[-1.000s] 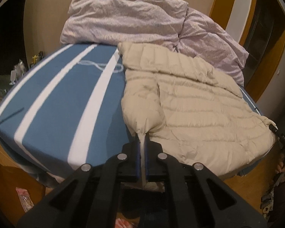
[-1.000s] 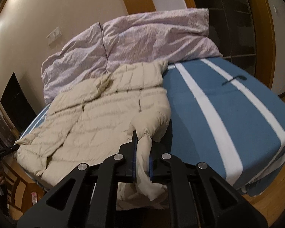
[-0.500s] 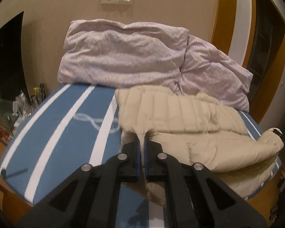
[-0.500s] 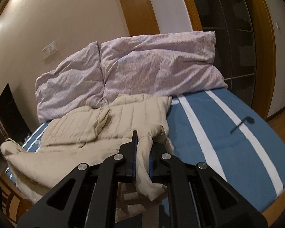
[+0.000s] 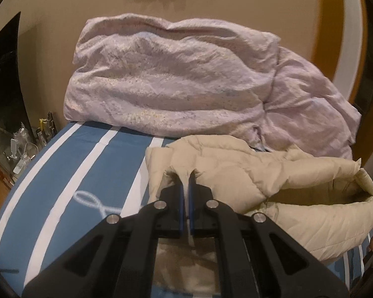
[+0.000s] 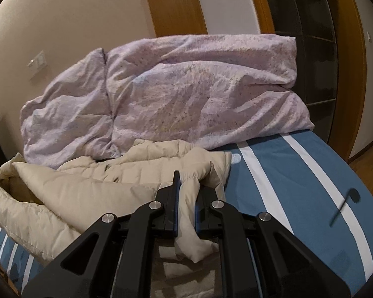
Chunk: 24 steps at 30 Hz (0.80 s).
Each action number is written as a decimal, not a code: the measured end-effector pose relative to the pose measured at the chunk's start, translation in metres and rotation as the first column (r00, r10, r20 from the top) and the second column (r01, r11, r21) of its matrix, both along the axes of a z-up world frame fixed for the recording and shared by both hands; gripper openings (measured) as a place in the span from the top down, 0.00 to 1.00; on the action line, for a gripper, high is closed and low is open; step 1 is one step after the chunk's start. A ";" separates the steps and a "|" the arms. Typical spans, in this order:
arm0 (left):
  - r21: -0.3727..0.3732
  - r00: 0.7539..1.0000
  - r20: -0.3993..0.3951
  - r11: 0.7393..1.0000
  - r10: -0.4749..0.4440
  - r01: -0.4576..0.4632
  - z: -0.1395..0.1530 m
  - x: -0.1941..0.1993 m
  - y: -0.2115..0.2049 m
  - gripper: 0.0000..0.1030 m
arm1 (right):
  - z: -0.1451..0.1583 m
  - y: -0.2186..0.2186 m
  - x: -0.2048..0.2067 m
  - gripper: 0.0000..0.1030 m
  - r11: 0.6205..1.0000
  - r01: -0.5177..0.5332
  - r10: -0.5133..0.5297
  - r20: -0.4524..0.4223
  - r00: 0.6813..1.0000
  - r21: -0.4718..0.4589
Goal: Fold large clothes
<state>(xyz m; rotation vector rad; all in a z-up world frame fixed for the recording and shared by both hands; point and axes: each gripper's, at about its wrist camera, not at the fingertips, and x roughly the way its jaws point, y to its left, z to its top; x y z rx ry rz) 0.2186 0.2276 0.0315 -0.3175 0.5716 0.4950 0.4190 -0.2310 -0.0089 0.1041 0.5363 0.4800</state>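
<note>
A beige quilted puffer jacket [image 5: 273,181] lies on the bed, its near part doubled over toward the pillows so a fold bulges at the right. It also shows in the right wrist view [image 6: 92,191]. My left gripper [image 5: 185,186] is shut on an edge of the jacket, with fabric pinched between the blue pads. My right gripper [image 6: 186,188] is shut on another bunch of the jacket's edge, and a loose flap hangs below the jaws.
The bed has a blue sheet with white stripes [image 5: 69,193], also seen in the right wrist view [image 6: 298,186]. Lilac pillows or a duvet [image 5: 171,79] are piled against the wall behind the jacket [image 6: 199,94]. A cluttered shelf [image 5: 20,146] stands at the left.
Both grippers have carried the jacket's near edge forward toward the pillows. The jacket went from lying flat and spread out to being doubled over itself.
</note>
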 end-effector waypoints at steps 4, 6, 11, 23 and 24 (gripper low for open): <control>-0.027 1.000 -0.016 0.999 0.026 -0.027 -0.015 0.036 0.021 0.97 | -0.011 0.018 0.033 0.91 1.000 0.012 -0.012 -0.021 1.000 -0.007; -0.045 0.999 -0.026 0.998 0.038 -0.039 -0.024 0.051 0.030 0.97 | -0.019 0.027 0.050 0.91 1.000 0.021 -0.021 -0.045 0.999 -0.006; -0.055 0.997 -0.063 0.997 0.048 -0.051 -0.050 0.087 0.046 0.97 | -0.035 0.042 0.082 0.88 0.999 0.051 -0.050 -0.093 0.994 0.004; -0.131 0.993 -0.085 0.987 0.084 -0.094 -0.073 0.121 0.079 0.54 | -0.038 0.055 0.130 0.15 0.993 0.094 -0.074 -0.224 0.972 0.077; -0.107 0.991 -0.087 0.988 0.098 -0.107 -0.069 0.118 0.078 0.42 | -0.035 0.054 0.126 0.11 0.992 0.095 -0.074 -0.210 0.975 0.089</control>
